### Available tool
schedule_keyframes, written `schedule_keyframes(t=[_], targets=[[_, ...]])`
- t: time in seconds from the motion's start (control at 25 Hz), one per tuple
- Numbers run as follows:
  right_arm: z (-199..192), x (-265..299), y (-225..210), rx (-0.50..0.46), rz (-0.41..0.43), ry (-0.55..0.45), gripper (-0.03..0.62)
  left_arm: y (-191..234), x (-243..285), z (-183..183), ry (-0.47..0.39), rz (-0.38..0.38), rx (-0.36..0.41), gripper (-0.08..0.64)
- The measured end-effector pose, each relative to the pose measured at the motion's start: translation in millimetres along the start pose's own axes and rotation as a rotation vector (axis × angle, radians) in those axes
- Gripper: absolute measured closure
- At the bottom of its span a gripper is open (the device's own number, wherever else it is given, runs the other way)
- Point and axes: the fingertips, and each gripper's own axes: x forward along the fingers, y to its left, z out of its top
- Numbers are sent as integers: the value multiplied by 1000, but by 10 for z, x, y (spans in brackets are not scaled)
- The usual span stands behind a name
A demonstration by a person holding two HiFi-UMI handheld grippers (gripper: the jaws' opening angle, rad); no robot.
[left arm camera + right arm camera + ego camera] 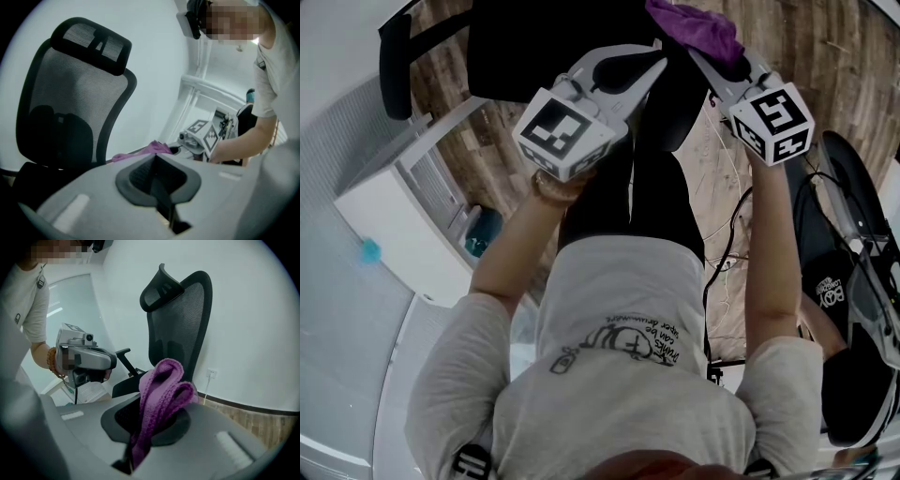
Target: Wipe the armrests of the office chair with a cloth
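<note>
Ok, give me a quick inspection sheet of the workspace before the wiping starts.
Surface: wooden floor.
Job's things: black mesh office chair upright, its armrest not touched by the cloth; purple cloth off the chair.
Clutter: teal object beside the white cabinet.
Grippers: left gripper shut, empty; right gripper shut on the cloth.
Cables: loose cables on the floor, person's right.
Surroundings: white wall, wall socket.

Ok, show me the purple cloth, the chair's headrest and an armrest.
purple cloth [157,391], right gripper view, on its upper folds.
headrest [91,44], left gripper view, middle of its mesh.
armrest [123,352], right gripper view, on its black pad.
</note>
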Motion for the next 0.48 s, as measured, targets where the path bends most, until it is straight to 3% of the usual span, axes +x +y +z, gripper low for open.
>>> schedule_keyframes(t=[0.48], targets=[[-142, 17, 234, 36, 26, -11, 565, -7, 2, -76, -4, -9, 9, 560]])
